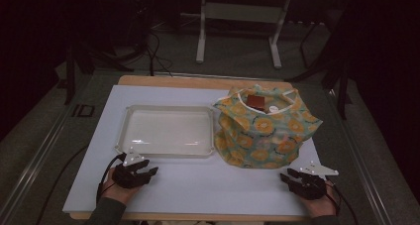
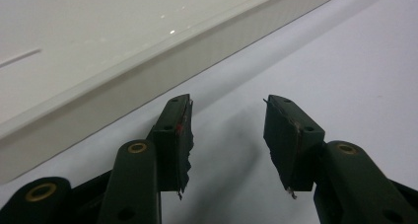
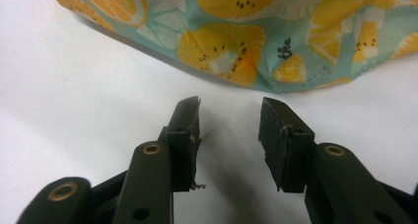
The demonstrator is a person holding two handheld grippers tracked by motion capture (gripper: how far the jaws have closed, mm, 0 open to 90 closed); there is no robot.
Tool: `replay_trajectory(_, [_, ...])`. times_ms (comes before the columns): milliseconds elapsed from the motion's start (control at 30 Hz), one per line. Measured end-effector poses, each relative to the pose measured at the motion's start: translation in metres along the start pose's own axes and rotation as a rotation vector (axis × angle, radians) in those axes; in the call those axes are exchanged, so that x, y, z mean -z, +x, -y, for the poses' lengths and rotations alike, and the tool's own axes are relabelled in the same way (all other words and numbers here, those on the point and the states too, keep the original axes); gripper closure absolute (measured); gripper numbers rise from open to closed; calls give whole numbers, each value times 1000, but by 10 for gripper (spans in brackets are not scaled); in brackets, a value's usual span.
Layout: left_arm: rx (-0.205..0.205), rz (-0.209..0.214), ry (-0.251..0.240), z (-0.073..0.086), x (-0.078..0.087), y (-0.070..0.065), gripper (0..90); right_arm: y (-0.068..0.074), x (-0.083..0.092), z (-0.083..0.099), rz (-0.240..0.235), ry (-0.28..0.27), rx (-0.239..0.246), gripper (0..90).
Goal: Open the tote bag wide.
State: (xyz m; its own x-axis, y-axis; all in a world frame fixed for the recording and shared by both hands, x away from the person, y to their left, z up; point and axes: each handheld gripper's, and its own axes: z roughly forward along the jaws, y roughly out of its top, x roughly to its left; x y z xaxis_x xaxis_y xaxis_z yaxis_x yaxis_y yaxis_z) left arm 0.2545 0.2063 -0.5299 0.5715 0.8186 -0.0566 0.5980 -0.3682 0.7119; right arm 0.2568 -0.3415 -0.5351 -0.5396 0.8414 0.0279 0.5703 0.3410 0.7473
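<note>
A person's two hand-held grippers rest at the near edge of a pale worktop (image 1: pixel 188 185), with the work between a fruit-print fabric bag (image 1: pixel 265 128) and an empty white tray (image 1: pixel 166 131) apparently not yet begun. The left gripper (image 1: pixel 148 171) lies just in front of the tray's near rim, its jaws parted with nothing between them, bare worktop showing through the gap in the left gripper view, where the tray's wall (image 2: pixel 148 76) runs slantwise close ahead. The right gripper (image 1: pixel 289 178) sits near the bag's lower right corner, jaws likewise standing apart and empty; in the right gripper view the bag's printed cloth (image 3: pixel 236 46) bulges just beyond the tips without touching them. The bag stands upright at the right side of the worktop, touching or nearly touching the tray's right edge, its mouth open at the top, where a reddish-brown item (image 1: pixel 256 102) and a pale one beside it (image 1: pixel 273 108) peek out; what they are cannot be told. Judging by the layout, the contents look bound for the tray, and since the tray holds nothing and the bag appears full, the whole job seems to lie ahead: reaching into the bag's mouth, lifting each item out and setting it down in the tray.
</note>
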Motion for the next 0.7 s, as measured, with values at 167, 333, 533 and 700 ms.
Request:
replay_trajectory(167, [-10,17,-3,-1,0,-3,521,2,3,0,-3,1,3,605])
replay_trajectory(333, [-21,35,-3,-4,-1,-6,521,3,6,-1,-1,5,6,625])
replay_trajectory(533, [-44,43,-4,-9,1,-11,526,4,10,-5,-4,-2,6,630])
replay_trajectory(700, [-83,66,-20,-17,7,-19,530,3,19,-6,-16,-23,7,629])
